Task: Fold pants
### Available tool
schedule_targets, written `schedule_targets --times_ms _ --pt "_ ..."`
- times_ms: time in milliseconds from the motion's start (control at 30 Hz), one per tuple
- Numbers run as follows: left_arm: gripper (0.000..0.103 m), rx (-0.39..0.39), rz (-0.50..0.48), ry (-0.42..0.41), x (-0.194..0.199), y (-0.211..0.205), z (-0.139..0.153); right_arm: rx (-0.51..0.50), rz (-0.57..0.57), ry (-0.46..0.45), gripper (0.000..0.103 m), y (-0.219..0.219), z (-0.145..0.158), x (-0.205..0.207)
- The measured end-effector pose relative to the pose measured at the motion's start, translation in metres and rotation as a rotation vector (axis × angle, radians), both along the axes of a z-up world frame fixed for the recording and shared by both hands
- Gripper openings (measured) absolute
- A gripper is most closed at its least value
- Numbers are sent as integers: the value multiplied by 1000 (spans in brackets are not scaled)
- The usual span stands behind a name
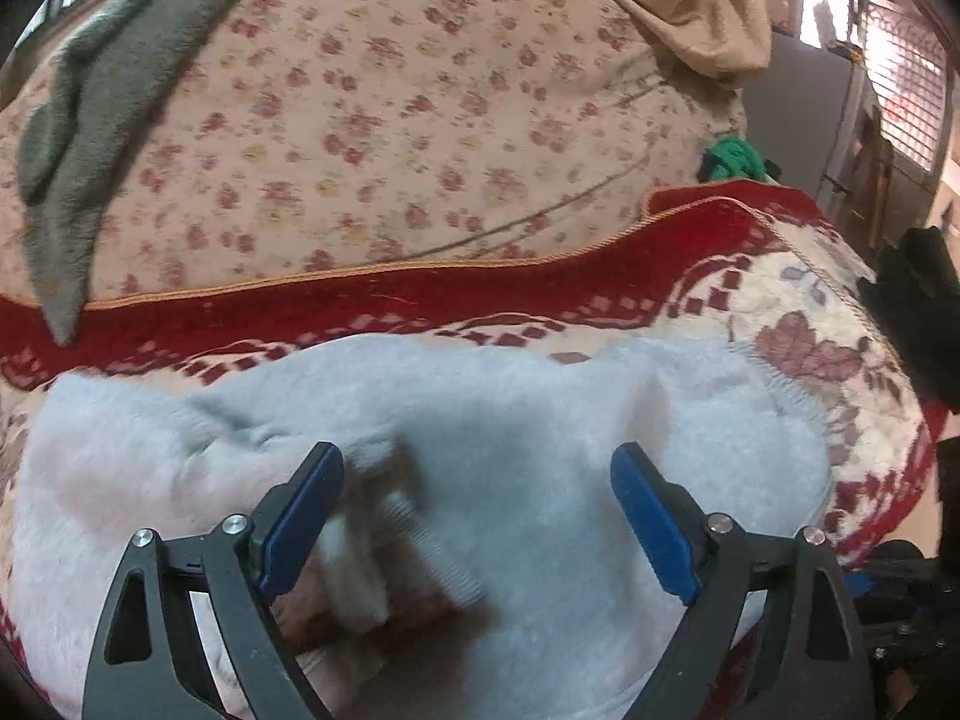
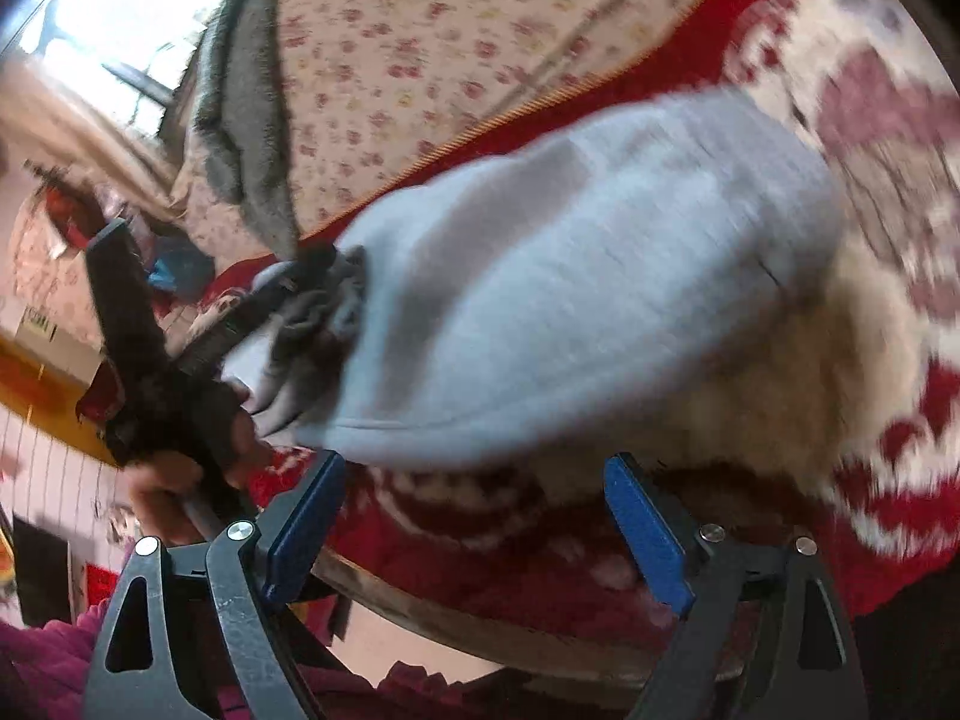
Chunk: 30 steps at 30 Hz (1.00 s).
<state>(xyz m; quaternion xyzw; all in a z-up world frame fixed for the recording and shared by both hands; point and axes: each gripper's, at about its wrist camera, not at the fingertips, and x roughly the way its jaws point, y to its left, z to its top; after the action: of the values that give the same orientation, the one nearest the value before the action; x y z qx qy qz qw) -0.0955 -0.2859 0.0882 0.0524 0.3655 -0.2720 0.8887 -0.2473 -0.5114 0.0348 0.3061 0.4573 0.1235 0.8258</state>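
The light grey fleece pants (image 1: 540,438) lie folded in a bundle on the red and cream patterned blanket (image 1: 810,324). My left gripper (image 1: 477,474) is open just above the bundle, its blue pads either side of a blurred drawstring (image 1: 420,540). In the right wrist view the pants (image 2: 600,300) show as a rounded folded bundle. My right gripper (image 2: 474,480) is open and empty, at the bundle's near edge by the bed's front edge. The left gripper (image 2: 240,312) appears there at the bundle's left end, by the bunched waistband; its jaws are not clear there.
A floral sheet (image 1: 390,120) covers the bed beyond the blanket. A dark grey garment (image 1: 78,138) lies at the far left, a beige cloth (image 1: 690,6) at the back, a green item (image 1: 735,156) at the bed's right edge. The wooden bed edge (image 2: 480,630) is below.
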Motion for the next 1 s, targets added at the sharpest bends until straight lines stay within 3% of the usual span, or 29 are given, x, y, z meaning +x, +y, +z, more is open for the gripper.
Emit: schedule_targets --times_ms 167,400,533,733,1000 --pt "91 1 -119 28 10 -28 2 139 -120 -21 94 -23 -18 -2" --pt "92 62 -292 78 34 -77 1 166 -208 -38 95 -37 -35 12" --pt "92 134 -412 95 46 -107 -7 166 -189 -84 96 -36 -36 18" --pt "92 180 -591 157 65 -146 -24 69 -105 -172 97 -25 -37 22" --pt "92 268 -769 327 86 -193 -65 129 -104 -214 100 -28 -42 33"
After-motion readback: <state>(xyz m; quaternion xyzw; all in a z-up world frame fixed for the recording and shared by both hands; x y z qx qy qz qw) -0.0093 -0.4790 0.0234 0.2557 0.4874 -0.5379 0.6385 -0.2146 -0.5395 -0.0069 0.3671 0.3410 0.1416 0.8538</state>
